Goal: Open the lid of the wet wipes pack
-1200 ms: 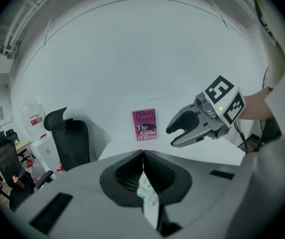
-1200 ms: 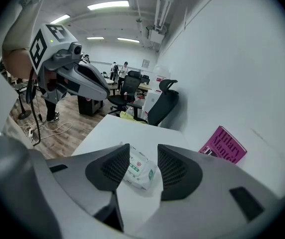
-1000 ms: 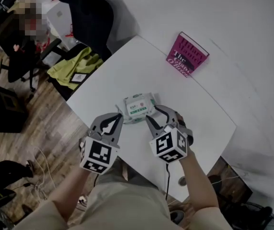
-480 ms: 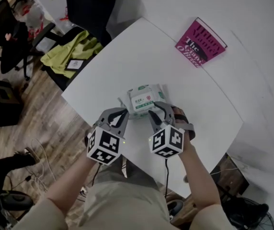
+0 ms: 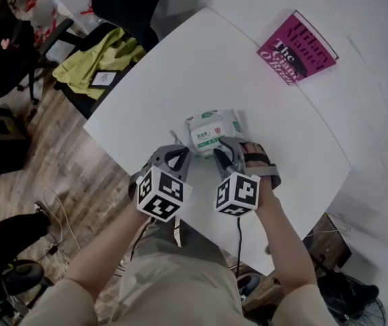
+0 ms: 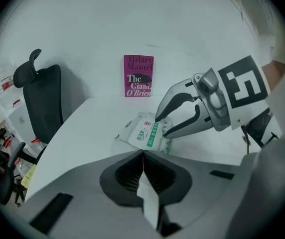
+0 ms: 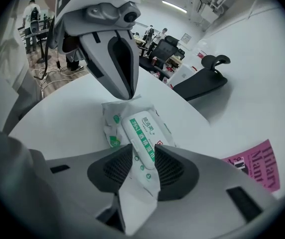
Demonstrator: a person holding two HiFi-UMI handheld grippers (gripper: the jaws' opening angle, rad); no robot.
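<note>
White table (image 5: 180, 66) is carrying the wet wipes pack (image 5: 213, 132), its lid lying flat. Right gripper (image 5: 224, 148) is straddling the pack's near end, jaws apart after just closing partway. Left gripper (image 5: 178, 156) is hovering just beside it, jaws together. Magenta book (image 5: 297, 48) is lying well apart.

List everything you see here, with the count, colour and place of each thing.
table: one, white, centre.
wet wipes pack: one, white with green print, on the table's near part, lid closed.
book: one, magenta, flat, beyond the pack.
office chair: one, black, left of the table.
cloth: one, yellow-green, by the table's far-left edge.
floor: wood-brown, left.
left gripper: one, grey, jaws together, beside the pack.
right gripper: one, grey, jaws apart after just closing partway, pack's lid between them.
forearms: two, bare, head view's bottom.
</note>
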